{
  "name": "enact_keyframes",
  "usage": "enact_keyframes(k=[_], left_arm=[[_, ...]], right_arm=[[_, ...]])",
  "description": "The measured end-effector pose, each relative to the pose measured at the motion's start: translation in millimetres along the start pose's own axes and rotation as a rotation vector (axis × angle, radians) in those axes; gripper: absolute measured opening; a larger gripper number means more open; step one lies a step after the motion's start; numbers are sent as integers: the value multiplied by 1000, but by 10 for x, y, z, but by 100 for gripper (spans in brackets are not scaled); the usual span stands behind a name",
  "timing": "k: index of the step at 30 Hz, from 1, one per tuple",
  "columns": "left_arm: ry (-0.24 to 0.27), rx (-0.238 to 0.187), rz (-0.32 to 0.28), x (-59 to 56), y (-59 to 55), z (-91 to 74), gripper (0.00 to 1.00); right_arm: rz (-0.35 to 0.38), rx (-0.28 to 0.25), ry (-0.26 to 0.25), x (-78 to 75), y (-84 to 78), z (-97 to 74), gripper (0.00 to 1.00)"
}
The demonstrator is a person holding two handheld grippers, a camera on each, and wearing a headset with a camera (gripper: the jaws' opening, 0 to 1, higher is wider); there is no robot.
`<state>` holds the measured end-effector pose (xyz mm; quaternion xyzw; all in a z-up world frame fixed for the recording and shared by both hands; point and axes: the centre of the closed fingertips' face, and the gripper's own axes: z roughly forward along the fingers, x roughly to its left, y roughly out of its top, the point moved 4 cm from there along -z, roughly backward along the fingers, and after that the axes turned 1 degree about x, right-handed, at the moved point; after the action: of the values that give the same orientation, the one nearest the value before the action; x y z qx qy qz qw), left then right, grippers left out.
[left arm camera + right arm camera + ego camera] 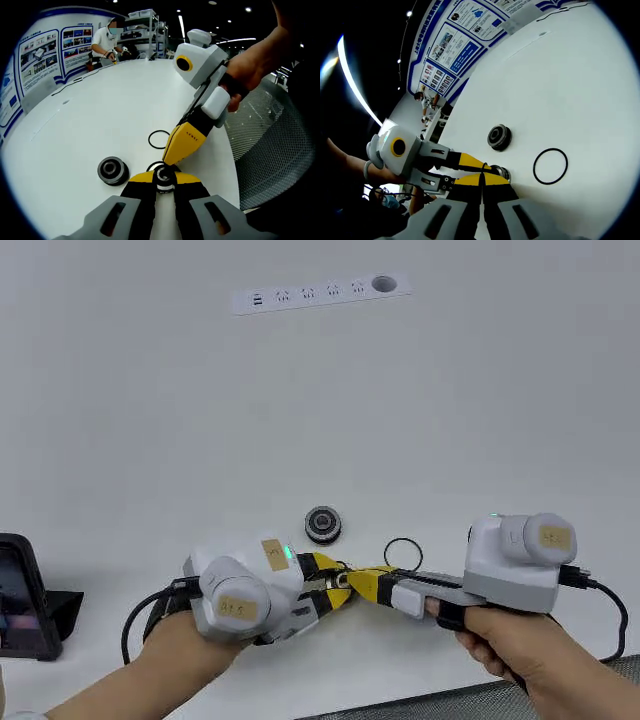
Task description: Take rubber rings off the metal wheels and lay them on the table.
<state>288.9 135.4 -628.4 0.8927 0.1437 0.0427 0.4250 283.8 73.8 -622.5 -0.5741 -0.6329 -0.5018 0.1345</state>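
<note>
Two meet — left hand-held gripper [164, 181] clamps wheel [164, 174], right hand-held gripper [482, 181] pinches ring [150, 166].

I'm looking down at a plain white table [150, 420]. A dark round metal wheel [323, 524] lies flat on it. Just right of that wheel lies a thin loose black rubber ring [403, 553], far beyond it a long white power strip [320, 292], and well to its left a black screen on a stand [20, 595].

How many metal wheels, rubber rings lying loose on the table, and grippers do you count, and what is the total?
Metal wheels: 2, the wheel on the table and the held wheel.
Rubber rings lying loose: 1, the loose rubber ring.
Grippers: 2, the left gripper clamping the held wheel, and the right gripper apparently pinching the held wheel's ring.
Total: 5.
</note>
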Motion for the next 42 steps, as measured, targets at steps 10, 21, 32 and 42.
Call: enact_keyframes(k=[10, 21, 32, 42], left_arm=[[-4, -1, 1, -4, 7, 3, 14], [1, -38, 20, -11, 79, -50, 22], [20, -32, 3, 4, -11, -112, 31], [30, -26, -10, 1, -65, -132, 39]], right_arm=[[8, 5, -35, -76, -22, -18, 2], [14, 8, -48, -111, -34, -27, 2], [13, 11, -44, -93, -43, -29, 2], [9, 12, -34, -55, -21, -35, 2]])
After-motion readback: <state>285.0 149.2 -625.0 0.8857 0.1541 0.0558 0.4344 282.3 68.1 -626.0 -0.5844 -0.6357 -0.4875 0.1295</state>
